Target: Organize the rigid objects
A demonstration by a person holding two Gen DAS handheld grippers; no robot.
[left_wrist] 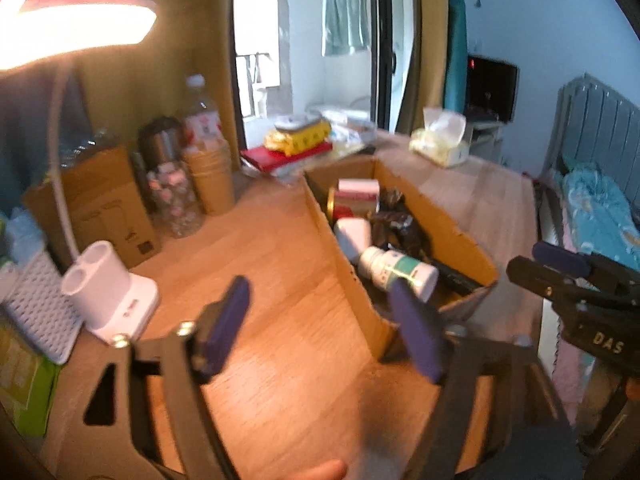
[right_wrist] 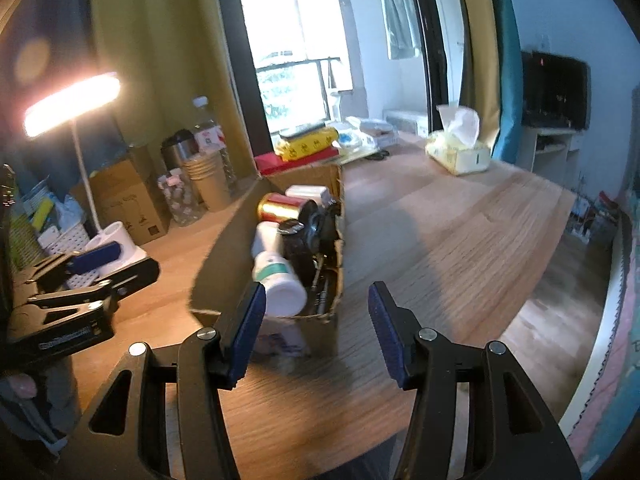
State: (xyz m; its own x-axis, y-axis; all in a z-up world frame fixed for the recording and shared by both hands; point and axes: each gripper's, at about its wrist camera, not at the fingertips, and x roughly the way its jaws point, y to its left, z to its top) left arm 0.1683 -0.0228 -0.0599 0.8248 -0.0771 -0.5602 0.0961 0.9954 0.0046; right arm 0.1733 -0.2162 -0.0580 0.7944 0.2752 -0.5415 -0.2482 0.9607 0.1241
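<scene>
The wooden counter fills both views, lit warm on its left side by a white desk lamp. At its middle stands an open cardboard box, long and narrow, holding the gathered rigid objects. Nearest the cameras in it lies a white pill bottle with a green label on its side, its cap toward the near end; behind it a white container, then a gold and red can on its side and a small white box at the far end, with crumpled dark packaging along the box's right side. Behind the box, near the window, a yellow package rests on a red book, and a tissue box sits well apart on the right. Along the wall to the left stand a closed brown carton, a steel flask, a clear water bottle, a stack of paper cups and a jar of sweets; a white two-hole holder sits near the lamp's foot. The left tool hovers open over bare wood at the box's near left corner, its blue pads apart and empty. The right tool is likewise spread wide, gripping nothing, just in front of the box's near end.
</scene>
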